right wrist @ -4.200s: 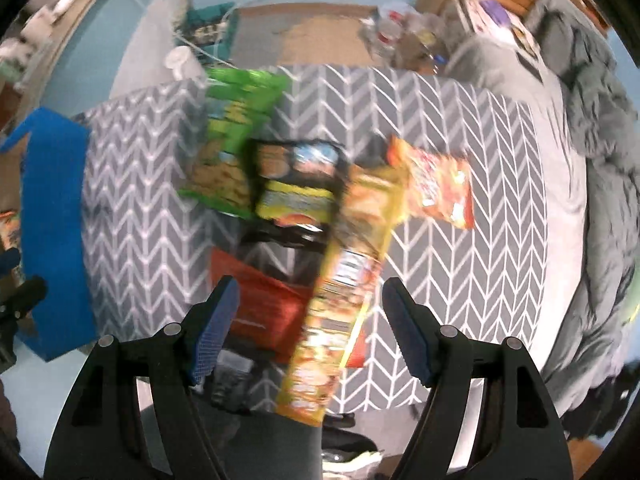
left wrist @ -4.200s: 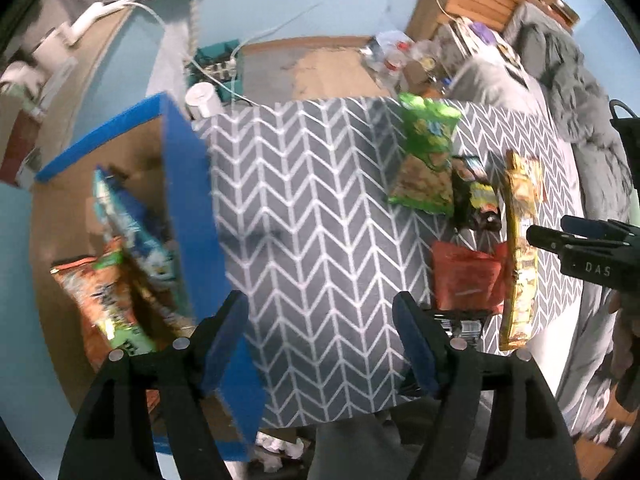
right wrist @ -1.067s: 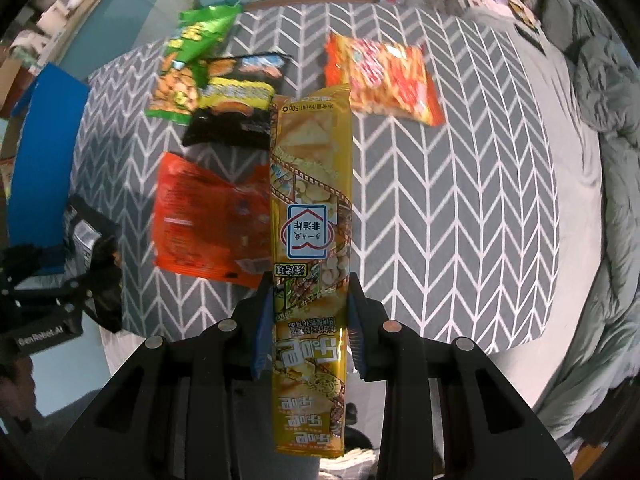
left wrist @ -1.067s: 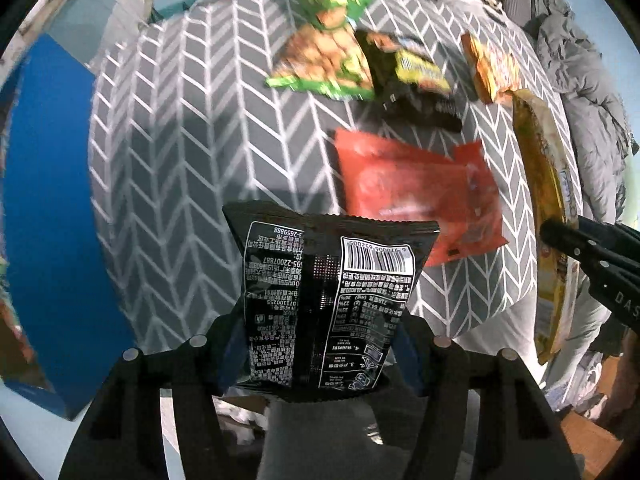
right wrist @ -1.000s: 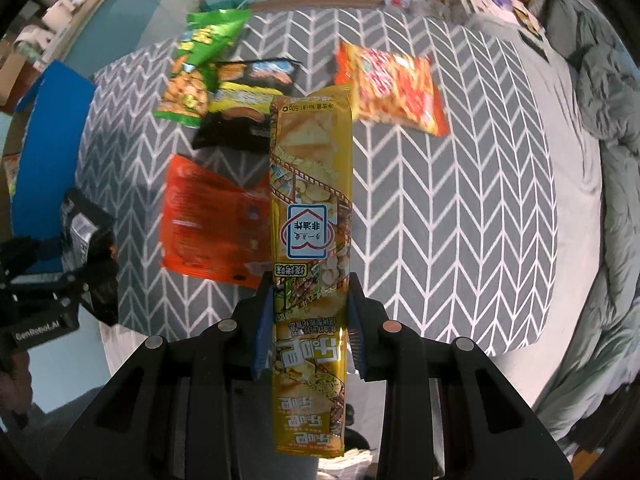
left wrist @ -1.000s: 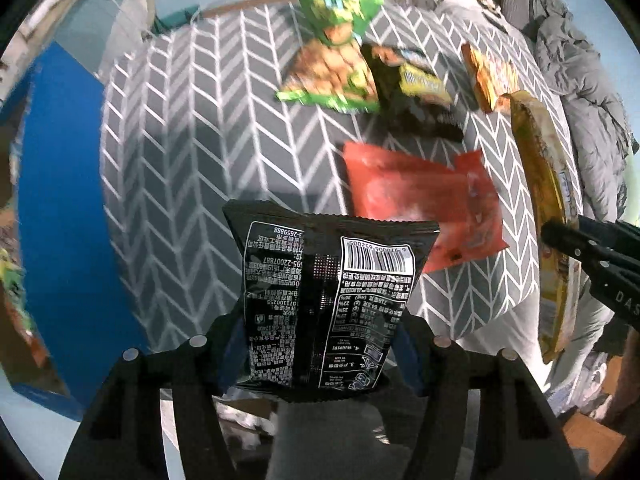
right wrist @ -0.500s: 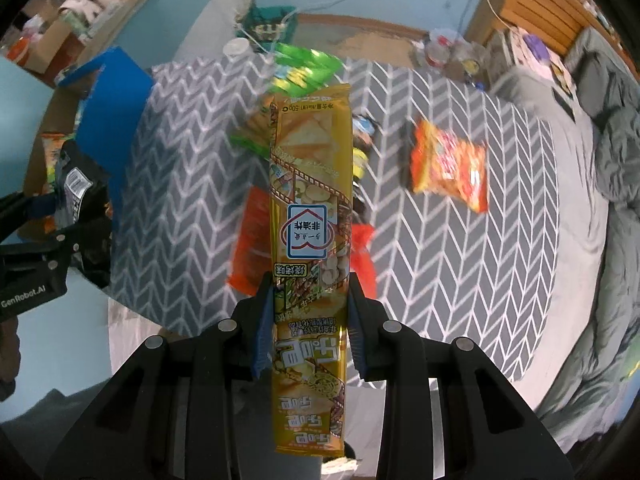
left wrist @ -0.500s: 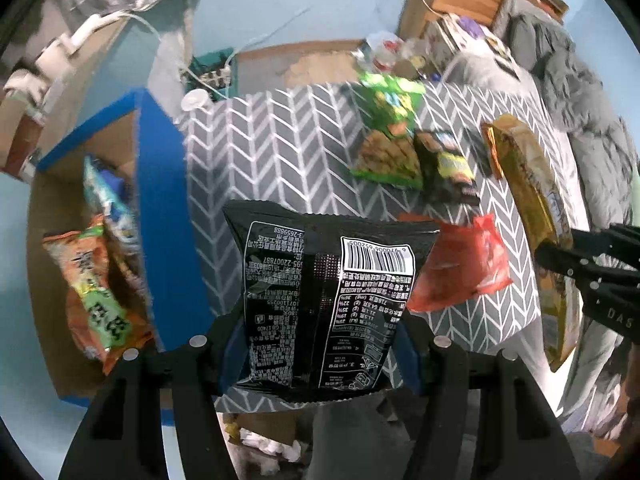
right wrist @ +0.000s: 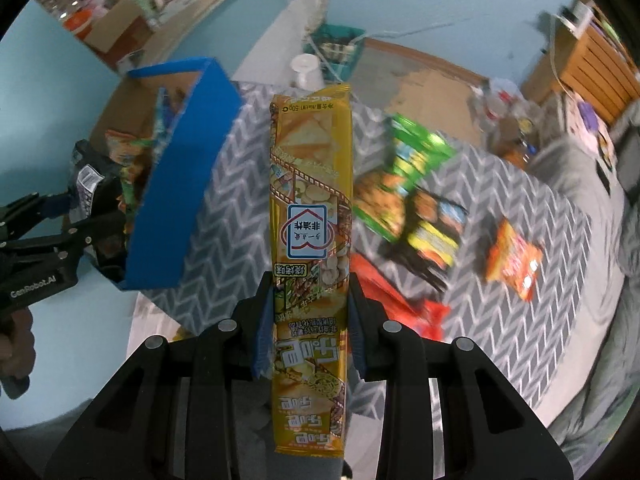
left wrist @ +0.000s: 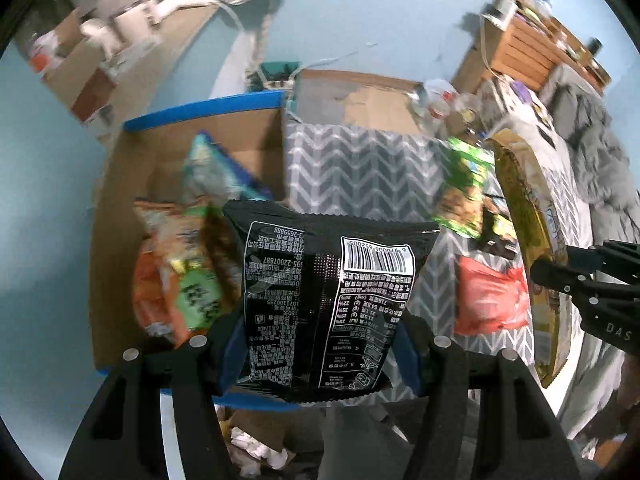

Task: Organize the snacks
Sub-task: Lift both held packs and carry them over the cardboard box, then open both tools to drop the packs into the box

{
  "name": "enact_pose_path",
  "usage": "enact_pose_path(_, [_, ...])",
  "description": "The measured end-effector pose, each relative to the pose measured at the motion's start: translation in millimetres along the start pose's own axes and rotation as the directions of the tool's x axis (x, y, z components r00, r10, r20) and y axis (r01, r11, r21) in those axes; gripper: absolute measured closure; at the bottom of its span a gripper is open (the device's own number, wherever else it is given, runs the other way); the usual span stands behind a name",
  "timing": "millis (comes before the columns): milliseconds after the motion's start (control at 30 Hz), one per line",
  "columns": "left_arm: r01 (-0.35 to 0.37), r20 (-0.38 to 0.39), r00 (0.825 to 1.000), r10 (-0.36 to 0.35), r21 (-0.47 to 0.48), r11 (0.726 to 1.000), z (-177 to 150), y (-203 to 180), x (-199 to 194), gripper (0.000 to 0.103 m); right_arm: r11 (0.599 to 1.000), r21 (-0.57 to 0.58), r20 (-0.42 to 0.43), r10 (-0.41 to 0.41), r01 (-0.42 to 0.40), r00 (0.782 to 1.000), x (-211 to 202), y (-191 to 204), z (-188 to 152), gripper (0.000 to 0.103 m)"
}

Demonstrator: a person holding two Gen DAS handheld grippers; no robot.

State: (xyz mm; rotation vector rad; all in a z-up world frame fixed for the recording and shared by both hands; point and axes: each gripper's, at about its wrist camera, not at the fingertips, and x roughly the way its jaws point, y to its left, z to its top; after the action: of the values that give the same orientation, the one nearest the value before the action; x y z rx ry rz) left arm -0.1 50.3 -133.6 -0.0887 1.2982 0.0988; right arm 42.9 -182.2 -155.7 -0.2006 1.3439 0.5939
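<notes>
At far left, the blue-walled cardboard box (left wrist: 200, 118) holds an orange-and-green snack bag (left wrist: 176, 272), and above it the left gripper (left wrist: 320, 344) clamps a black foil snack packet (left wrist: 328, 300). Right of it, the right gripper (right wrist: 308, 320) pinches a long yellow cracker pack (right wrist: 310, 216) over the grey chevron cloth (right wrist: 232, 216). Green (right wrist: 400, 176), black (right wrist: 432, 228), red (right wrist: 396, 300) and orange (right wrist: 516, 258) snack bags lie on the cloth farther right.

Pale blue floor (left wrist: 352, 20) strewn with white cables (left wrist: 240, 20). Torn brown cardboard sheet (right wrist: 412, 76) flat beyond a grey chevron-patterned cover (left wrist: 360, 164). Slatted wooden furniture (right wrist: 600, 64) at far right, cluttered on top; rumpled grey bedding (left wrist: 600, 160) below it. Cardboard boxes (right wrist: 116, 28) and white rolls (left wrist: 132, 20) along the left edge. Even indoor light.
</notes>
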Motion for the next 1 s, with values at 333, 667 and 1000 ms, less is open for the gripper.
enact_pose_path(333, [-0.042, 0.013, 0.999, 0.045, -0.145, 0.989, -9.7, 70.9, -6.7, 0.039, 0.989, -0.132, -0.008, 0.071, -0.072, 0.997, 19.6, 77.8, 54.2, 0.072])
enact_pose_path(667, [-0.078, 0.016, 0.996, 0.084, -0.242, 0.967, -8.0, 129.7, 2.4, 0.039, 0.969, -0.207, -0.055, 0.127, -0.136, 0.990, 48.1, 149.1, 96.7, 0.072])
enact_pose_path(1000, [-0.086, 0.007, 0.996, 0.092, -0.291, 0.953, -1.9, 158.6, 15.7, 0.039, 0.961, -0.221, -0.092, 0.148, -0.165, 0.985, 74.5, 200.1, 130.9, 0.072])
